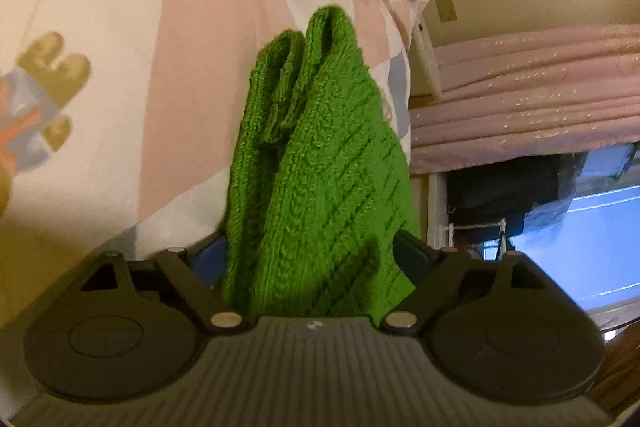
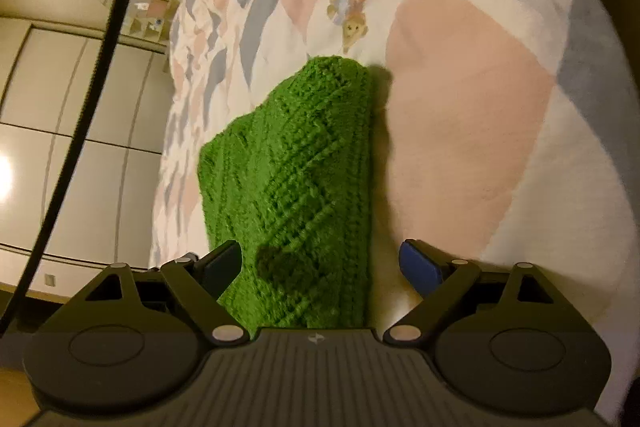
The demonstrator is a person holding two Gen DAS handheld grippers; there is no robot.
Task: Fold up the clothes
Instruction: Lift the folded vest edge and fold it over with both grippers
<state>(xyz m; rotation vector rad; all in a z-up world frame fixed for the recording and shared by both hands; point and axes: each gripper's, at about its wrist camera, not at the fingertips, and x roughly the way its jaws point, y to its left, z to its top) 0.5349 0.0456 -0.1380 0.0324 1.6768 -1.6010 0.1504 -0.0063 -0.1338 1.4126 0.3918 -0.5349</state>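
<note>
So both grippers are down over the bed here. In the left wrist view, the left gripper (image 1: 310,251) has its jaws spread wide, with the green knitted garment (image 1: 320,167) bunched up between them. The knit fills nearly the whole gap, running from the bottom centre of the frame up to the middle, folded into a couple of ridges at its far end. Whether the pads actually press on it is hard to say; they look spread and slack.

In the right wrist view, the right gripper (image 2: 320,263) is spread wide too. The same green knit (image 2: 296,195) sits against the lower-left finger, while the blue pad (image 2: 420,263) on the lower right stands clear of it with a visible gap.

The garment lies on a patchwork quilt (image 2: 460,115) in pink, white and grey-blue squares, with a teddy bear print (image 2: 352,11) in the upper middle. A black cable (image 2: 92,87) runs down the left side.
</note>
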